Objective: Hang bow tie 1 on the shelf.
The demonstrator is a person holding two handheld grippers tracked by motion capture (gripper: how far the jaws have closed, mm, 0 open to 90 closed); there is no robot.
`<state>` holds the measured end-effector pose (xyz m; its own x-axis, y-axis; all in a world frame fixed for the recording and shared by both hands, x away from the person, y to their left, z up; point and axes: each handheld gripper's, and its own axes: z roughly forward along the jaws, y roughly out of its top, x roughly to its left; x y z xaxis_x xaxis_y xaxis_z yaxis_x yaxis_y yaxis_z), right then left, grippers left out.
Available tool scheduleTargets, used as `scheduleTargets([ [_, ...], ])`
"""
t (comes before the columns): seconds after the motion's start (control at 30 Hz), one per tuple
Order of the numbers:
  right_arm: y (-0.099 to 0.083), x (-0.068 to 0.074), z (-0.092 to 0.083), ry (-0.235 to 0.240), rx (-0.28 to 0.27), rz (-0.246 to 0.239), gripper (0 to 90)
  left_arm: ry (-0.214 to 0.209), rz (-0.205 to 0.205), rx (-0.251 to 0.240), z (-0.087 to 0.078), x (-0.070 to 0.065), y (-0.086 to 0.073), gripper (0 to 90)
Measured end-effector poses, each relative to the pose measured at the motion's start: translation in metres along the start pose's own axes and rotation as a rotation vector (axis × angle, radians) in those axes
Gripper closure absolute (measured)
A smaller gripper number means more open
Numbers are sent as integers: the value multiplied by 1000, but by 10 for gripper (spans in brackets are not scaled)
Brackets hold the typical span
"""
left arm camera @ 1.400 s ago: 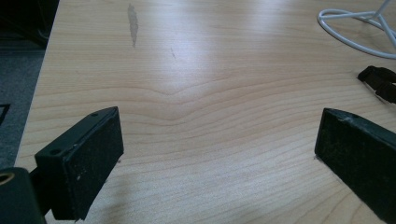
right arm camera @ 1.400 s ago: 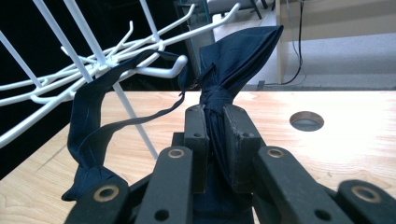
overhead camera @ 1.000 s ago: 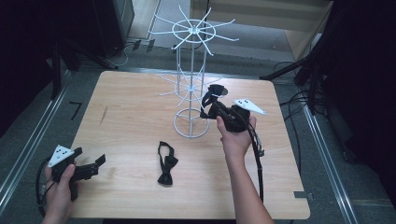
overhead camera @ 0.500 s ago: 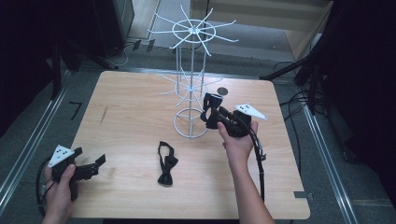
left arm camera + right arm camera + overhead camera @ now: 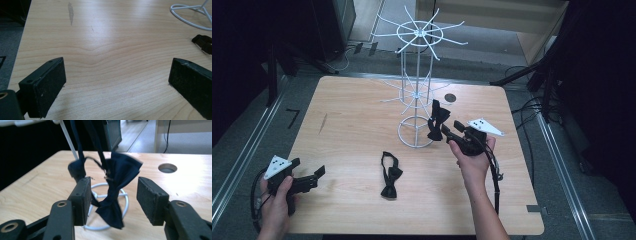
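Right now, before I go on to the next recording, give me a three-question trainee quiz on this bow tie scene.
1. True or false: the right gripper pads press on the hanging bow tie.
2. Where does the second bow tie lie? A) flat on the wooden table B) on the wire display rack C) in the left gripper
3. What state are the left gripper's jaws in, and what is between them?

Key:
1. False: the jaws have just been opening; the tie hangs between them, apart from both pads.
2. A
3. Open, with bare tabletop between them.
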<state>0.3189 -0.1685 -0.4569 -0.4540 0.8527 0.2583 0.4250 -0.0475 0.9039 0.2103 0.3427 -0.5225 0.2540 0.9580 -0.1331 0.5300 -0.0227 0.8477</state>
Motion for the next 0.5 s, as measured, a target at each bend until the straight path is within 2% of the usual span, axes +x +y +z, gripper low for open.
scheduleTargets([
  [0.3, -23, -5, -13, -3, 52, -6, 482, 0, -3, 1, 0, 0, 0, 15],
  [0.5, -34, -8, -18, -8, 67, 8, 477, 0, -2, 2, 0, 0, 0, 15],
])
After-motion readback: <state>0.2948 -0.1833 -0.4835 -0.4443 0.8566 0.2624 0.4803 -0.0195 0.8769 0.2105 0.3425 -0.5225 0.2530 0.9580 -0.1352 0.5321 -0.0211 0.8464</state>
